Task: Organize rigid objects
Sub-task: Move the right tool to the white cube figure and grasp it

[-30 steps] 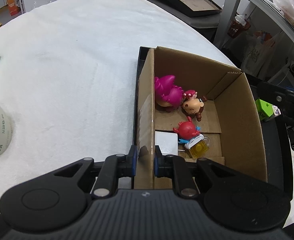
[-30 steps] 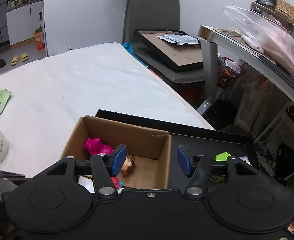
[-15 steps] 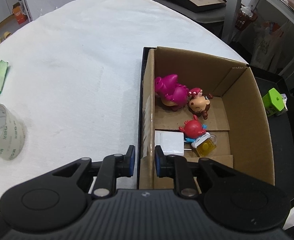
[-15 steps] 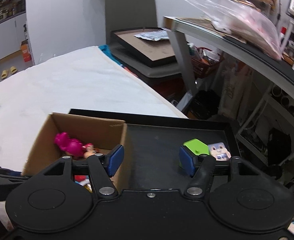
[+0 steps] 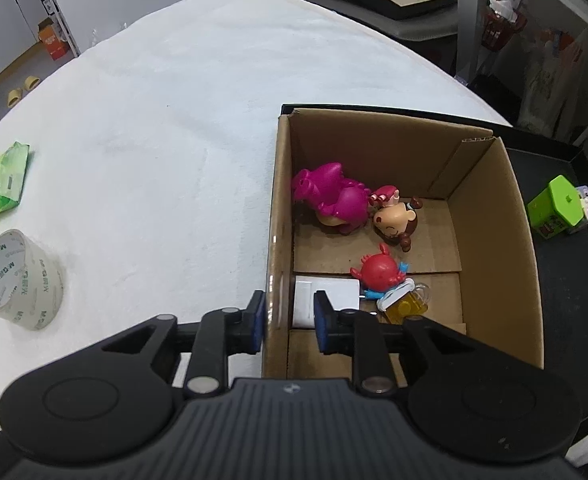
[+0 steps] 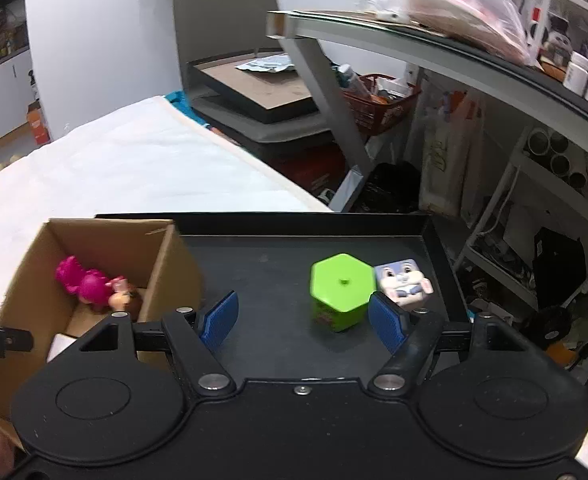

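A cardboard box (image 5: 494,240) (image 6: 25,280) stands on the left part of a black tray (image 6: 261,272). It holds a magenta dinosaur (image 5: 330,200) (image 6: 81,282), a brown-haired doll head (image 5: 394,224), a red crab (image 5: 378,272), a yellow toy mug (image 5: 406,306) and a white block (image 5: 326,292). My left gripper (image 5: 287,316) straddles the box's left wall with both pads slightly apart from it. A green hexagonal box (image 6: 342,292) (image 5: 558,208) and a rabbit cube (image 6: 404,282) sit on the tray. My right gripper (image 6: 304,318) is open and empty just before the green box.
A tape roll (image 5: 17,280) and a green packet (image 5: 3,178) lie on the white tablecloth (image 5: 153,120) to the left. A metal shelf frame (image 6: 334,92) and clutter stand beyond the tray's right edge. A flat black tray stack (image 6: 253,88) sits behind.
My left gripper has loosened its pinch on the box wall and pulled back a little. My right gripper has swung right from over the box toward the green box and rabbit cube.
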